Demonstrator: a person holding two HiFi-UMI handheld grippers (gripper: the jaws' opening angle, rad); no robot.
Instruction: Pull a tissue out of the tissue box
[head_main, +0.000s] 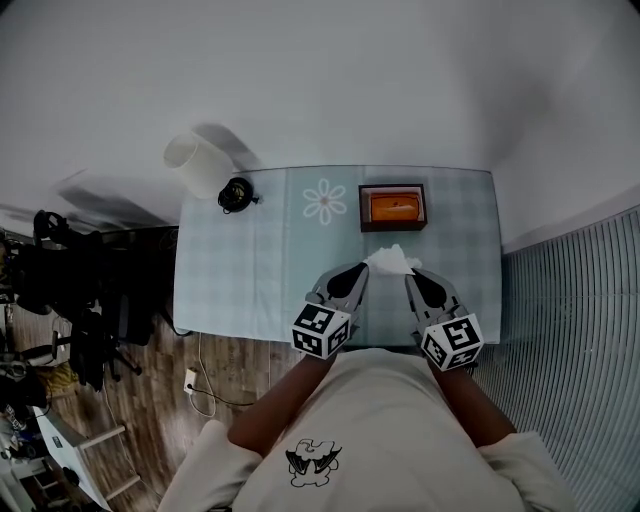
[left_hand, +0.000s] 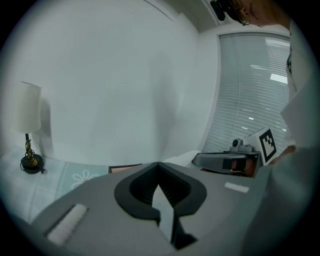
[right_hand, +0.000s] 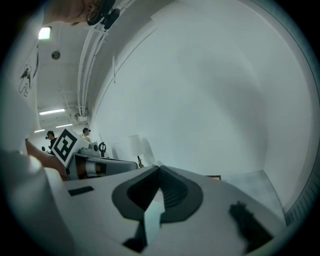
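**TISSUE OUT OF BOX: BOTH CLAWS CLOSED**

Item: tissue (head_main: 391, 259). White, crumpled, clear of the tissue box (head_main: 393, 207), with a strip of bare counter (head_main: 240, 270) between the two. Located over the counter's nearer half, between the two claw tips.

Progress: main step judged done, with the sheet free of the slot. Left to do, at most: setting it down or letting go. Pale patch at the slot in the box's orange top, possibly the next sheet; too small to confirm.

Right claw (head_main: 410, 277): pressed together, apparently pinching the tissue's right end. Pinch thin and hard to confirm from its own view.

Left claw (head_main: 362, 268): pressed together, tip just beside or touching the tissue's left end. Cannot tell whether any of it is caught.

Pose: both held low before the chest, side by side, pointing away from the body and slightly downward, tips angled toward each other, marker cubes nearest the body.

Elsewhere: lamp (head_main: 198, 163) at the far left corner, well apart.
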